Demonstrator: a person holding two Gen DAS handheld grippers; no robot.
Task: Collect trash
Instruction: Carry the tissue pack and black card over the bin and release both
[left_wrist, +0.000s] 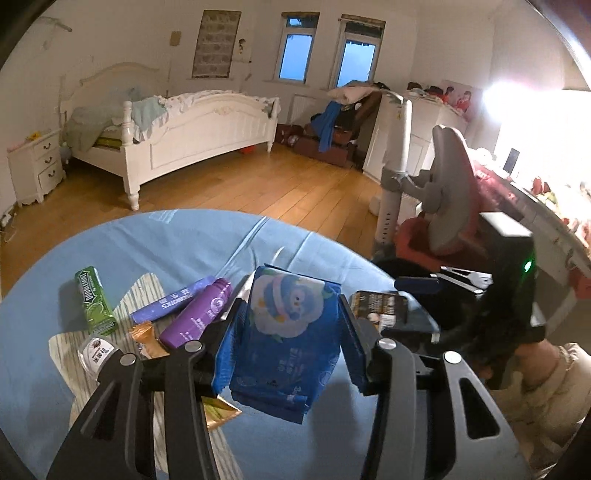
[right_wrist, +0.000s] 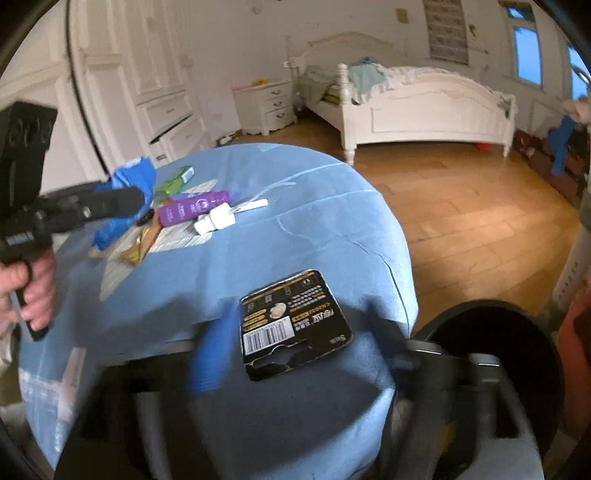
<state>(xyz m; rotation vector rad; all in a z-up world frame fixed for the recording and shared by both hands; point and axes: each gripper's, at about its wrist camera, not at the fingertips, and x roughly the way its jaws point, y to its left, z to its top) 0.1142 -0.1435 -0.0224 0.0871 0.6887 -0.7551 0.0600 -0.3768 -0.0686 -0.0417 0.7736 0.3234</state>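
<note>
Blue packet (left_wrist: 284, 332) clamped between left fingers (left_wrist: 349, 332); black card (right_wrist: 291, 325) between spread, non-touching right fingers (right_wrist: 210, 354).

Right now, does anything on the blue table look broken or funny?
Yes. The black card near the table's front edge has a ragged, torn hole by its barcode, so it is empty packaging. The right gripper straddles it, open. The left gripper holds a crumpled blue packet.

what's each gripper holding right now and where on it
Left gripper pinches the blue wrapper across its two side edges. Right gripper holds nothing; the black card lies between its open fingers.
</note>
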